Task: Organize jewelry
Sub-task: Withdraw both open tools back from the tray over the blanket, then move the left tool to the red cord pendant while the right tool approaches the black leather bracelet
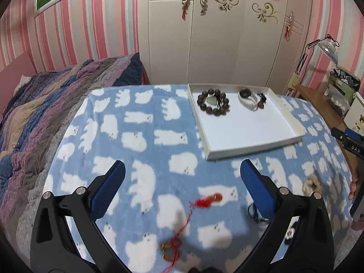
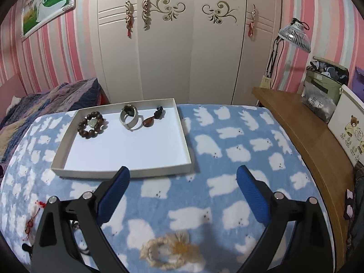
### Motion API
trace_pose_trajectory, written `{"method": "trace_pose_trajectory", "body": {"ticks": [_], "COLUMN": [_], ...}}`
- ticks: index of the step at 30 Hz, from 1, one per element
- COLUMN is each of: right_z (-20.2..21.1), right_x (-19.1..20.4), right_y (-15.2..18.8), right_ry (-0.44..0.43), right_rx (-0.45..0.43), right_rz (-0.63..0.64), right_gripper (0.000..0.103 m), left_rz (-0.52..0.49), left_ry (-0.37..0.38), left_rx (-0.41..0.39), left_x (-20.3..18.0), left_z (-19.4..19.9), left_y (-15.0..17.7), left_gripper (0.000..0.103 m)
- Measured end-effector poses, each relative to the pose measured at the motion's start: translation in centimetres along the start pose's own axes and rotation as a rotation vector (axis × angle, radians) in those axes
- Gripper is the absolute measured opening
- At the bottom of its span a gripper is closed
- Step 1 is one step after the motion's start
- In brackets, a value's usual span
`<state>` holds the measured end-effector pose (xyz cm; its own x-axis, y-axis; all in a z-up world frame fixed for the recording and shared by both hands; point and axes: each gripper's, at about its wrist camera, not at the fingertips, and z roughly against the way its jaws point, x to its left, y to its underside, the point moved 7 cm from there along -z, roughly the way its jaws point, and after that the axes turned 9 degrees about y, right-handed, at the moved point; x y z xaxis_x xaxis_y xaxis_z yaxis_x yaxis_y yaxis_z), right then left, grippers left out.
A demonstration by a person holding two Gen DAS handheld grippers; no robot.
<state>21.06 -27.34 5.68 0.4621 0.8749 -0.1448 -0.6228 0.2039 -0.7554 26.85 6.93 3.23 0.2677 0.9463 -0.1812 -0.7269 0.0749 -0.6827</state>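
Note:
A shallow white tray [image 1: 254,147] [image 2: 68,168] lies on the blue bear-print blanket. In it rest a dark wooden bead bracelet [image 1: 213,102] [image 2: 91,124], a pale bangle with a dark stone [image 1: 246,99] [image 2: 130,118] and a brown teardrop pendant on black cord [image 2: 149,121]. My left gripper [image 1: 183,174] stands open over the blanket, and a red knotted cord charm [image 1: 206,201] lies just below its fingers. My right gripper [image 2: 183,178] is open too, above a cream braided ring with a flower [image 2: 169,249] [image 1: 311,183]. A dark cord piece [image 1: 256,211] sits by the left gripper's right finger.
A wooden desk [image 2: 302,132] with a bag, a box and a fan-caged lamp [image 2: 294,35] borders the blanket on the right. A striped quilt [image 1: 45,113] lies on the left. White wardrobe doors stand behind. The right gripper's body [image 1: 350,141] shows at the left wrist view's right edge.

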Motion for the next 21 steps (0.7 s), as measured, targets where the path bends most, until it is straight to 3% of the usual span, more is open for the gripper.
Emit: {"method": "trace_pose_trajectory", "body": {"ticks": [7,12,21], "right_z": [1.9,3.2,3.5], "right_x": [-0.4,-0.5,-0.7], "right_y": [2.1,3.7,7.1], "right_ry": [0.008,0.025,0.019], "right_rx": [0.018,0.018,0.075], "right_rz": [0.008,0.017,0.011], "right_gripper": [0.095,0.095,0.095], "left_rz": [0.053,0.023,0.039], "left_ry": [-0.027,-0.116,-0.079], "left_rx": [0.032,0.024,0.068], "left_x": [1.9,2.9,3.4], "left_z": [0.8,1.9,2.0], "left_y": [3.0,5.0,8.0], "left_gripper": [0.1,0.1,0.1]}}
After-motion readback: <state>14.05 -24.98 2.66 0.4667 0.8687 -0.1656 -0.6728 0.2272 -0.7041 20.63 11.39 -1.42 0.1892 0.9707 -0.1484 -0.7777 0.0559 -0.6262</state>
